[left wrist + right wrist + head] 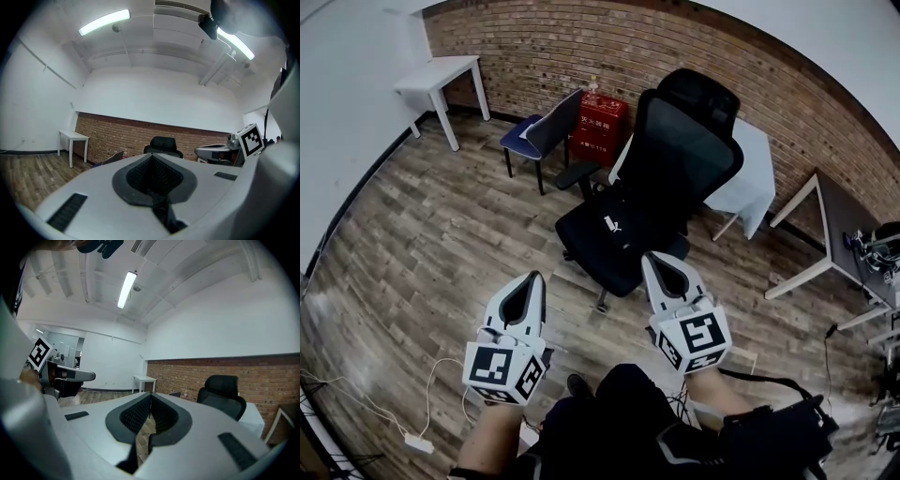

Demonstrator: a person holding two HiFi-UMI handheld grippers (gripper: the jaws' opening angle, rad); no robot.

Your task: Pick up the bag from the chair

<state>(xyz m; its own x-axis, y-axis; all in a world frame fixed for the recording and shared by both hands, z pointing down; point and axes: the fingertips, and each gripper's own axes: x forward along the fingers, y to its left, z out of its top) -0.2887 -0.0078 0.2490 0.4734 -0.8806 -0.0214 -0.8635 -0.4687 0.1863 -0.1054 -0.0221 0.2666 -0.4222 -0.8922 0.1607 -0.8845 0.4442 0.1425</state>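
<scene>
Jaws clenched and empty, the left gripper (530,281) and nearer right gripper (664,262) faced the bag (614,232) lying ahead on the chair (689,150).

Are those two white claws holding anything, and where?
Nothing held: the left gripper and right gripper are both shut, empty, short of the black mesh office chair.

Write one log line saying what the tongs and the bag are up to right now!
left tongs: shut, empty | right tongs: shut, empty | bag: on chair seat, untouched
</scene>
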